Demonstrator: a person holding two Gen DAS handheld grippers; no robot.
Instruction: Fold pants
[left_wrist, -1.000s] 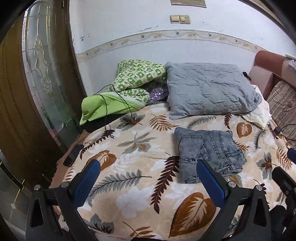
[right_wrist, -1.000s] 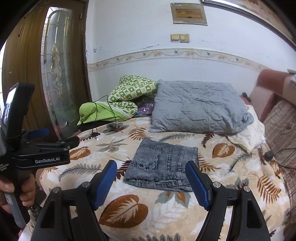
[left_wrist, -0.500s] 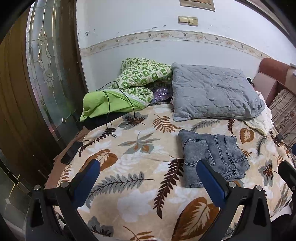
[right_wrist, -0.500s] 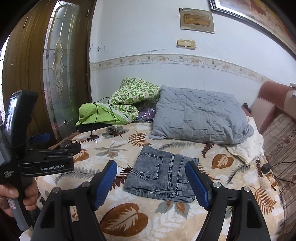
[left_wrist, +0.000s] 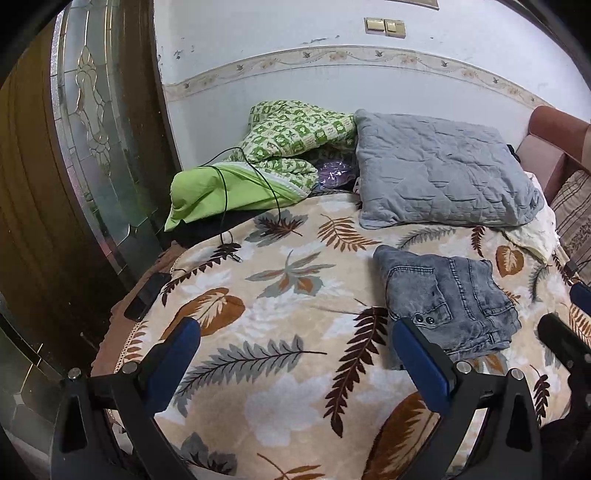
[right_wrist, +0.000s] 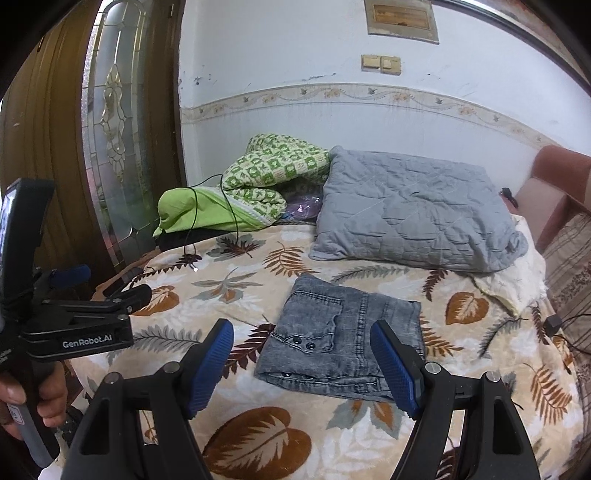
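Grey denim pants (left_wrist: 448, 295) lie folded in a compact rectangle on the leaf-patterned blanket (left_wrist: 280, 295), in front of the grey pillow; they also show in the right wrist view (right_wrist: 343, 336). My left gripper (left_wrist: 295, 365) is open and empty, held above the blanket's near edge, left of the pants. My right gripper (right_wrist: 301, 363) is open and empty, held back from the near edge of the pants. The left gripper's body (right_wrist: 70, 325) shows at the left of the right wrist view.
A grey quilted pillow (right_wrist: 413, 210) and a green patterned blanket with a lime pillow (right_wrist: 236, 195) lie at the head of the bed. A black cable (left_wrist: 236, 206) trails over them. A wood-and-glass door (left_wrist: 85, 147) stands left. A sofa (right_wrist: 565, 229) is right.
Both grippers have pulled back and risen slightly from the bed; the pants look a little farther away and lie unmoved. Both stay open.
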